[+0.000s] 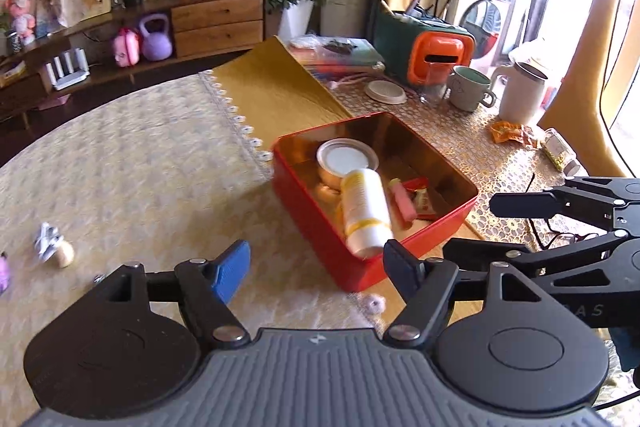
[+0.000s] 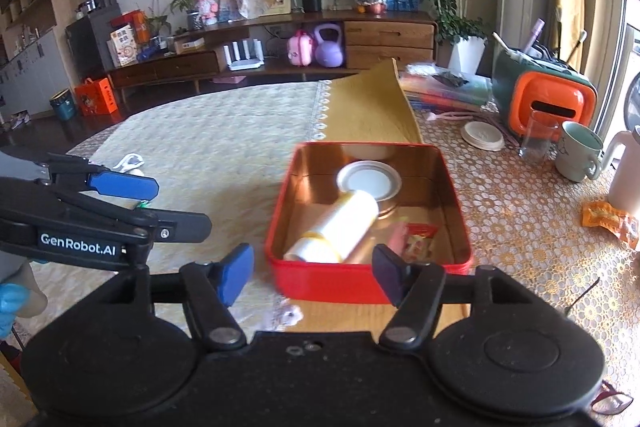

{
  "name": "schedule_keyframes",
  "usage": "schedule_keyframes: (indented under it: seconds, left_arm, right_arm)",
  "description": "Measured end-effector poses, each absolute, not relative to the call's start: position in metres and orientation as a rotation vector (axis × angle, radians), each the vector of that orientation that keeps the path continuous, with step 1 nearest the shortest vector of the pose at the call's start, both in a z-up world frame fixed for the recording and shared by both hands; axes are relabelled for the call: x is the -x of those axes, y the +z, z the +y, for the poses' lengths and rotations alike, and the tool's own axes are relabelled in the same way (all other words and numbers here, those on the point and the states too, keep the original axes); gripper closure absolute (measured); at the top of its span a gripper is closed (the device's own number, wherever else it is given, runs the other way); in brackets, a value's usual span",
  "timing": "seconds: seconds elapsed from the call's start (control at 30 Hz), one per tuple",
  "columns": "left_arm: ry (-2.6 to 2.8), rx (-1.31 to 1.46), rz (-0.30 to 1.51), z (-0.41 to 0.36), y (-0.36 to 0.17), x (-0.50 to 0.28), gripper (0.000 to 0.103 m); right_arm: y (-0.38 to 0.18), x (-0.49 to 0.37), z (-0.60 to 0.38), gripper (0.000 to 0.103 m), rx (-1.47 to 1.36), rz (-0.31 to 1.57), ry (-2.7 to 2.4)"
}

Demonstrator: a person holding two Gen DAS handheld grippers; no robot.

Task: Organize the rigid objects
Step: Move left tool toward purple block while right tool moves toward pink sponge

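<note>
A red tin box (image 1: 316, 227) (image 2: 332, 285) stands open on the table. Inside it a white bottle with yellow bands (image 1: 366, 211) (image 2: 340, 227) lies on its side, leaning on a round tin with a white lid (image 1: 347, 159) (image 2: 368, 183). A pink stick (image 1: 402, 201) and a red packet (image 1: 422, 201) (image 2: 420, 243) lie beside the bottle. My left gripper (image 1: 316, 271) (image 2: 168, 205) hovers open at the box's near left, holding nothing. My right gripper (image 2: 312, 275) (image 1: 496, 227) is open too, empty, just before the box's near edge.
A clip and a small wooden piece (image 1: 52, 245) (image 2: 130, 163) lie on the cloth at left. A small pale ring (image 1: 374, 305) sits before the box. At right stand a mug (image 1: 468, 87) (image 2: 578, 151), white jug (image 1: 520, 91), orange wrapper (image 2: 610, 219), glass (image 2: 536, 137) and an orange-and-green box (image 1: 432, 55).
</note>
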State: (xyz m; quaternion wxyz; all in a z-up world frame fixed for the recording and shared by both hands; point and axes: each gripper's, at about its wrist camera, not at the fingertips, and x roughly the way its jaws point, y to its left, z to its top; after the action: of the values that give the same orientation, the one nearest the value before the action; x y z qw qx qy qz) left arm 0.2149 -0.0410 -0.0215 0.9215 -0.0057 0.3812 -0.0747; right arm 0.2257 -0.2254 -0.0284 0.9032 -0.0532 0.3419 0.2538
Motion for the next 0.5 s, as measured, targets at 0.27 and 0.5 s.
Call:
schedule_keyframes:
  seconds: [0.27,0.5]
  left_arm:
    - [-0.076,0.025,0.772,0.004,-0.022,-0.181,0.030]
    - [0.001,0.056,0.764,0.059,-0.026,-0.154,0.030]
  right_arm:
    - [-0.027,-0.200,-0.196,0.024,0.105,0.696,0.575]
    - [-0.029,-0.181,-0.157,0.017,0.121,0.701,0.640]
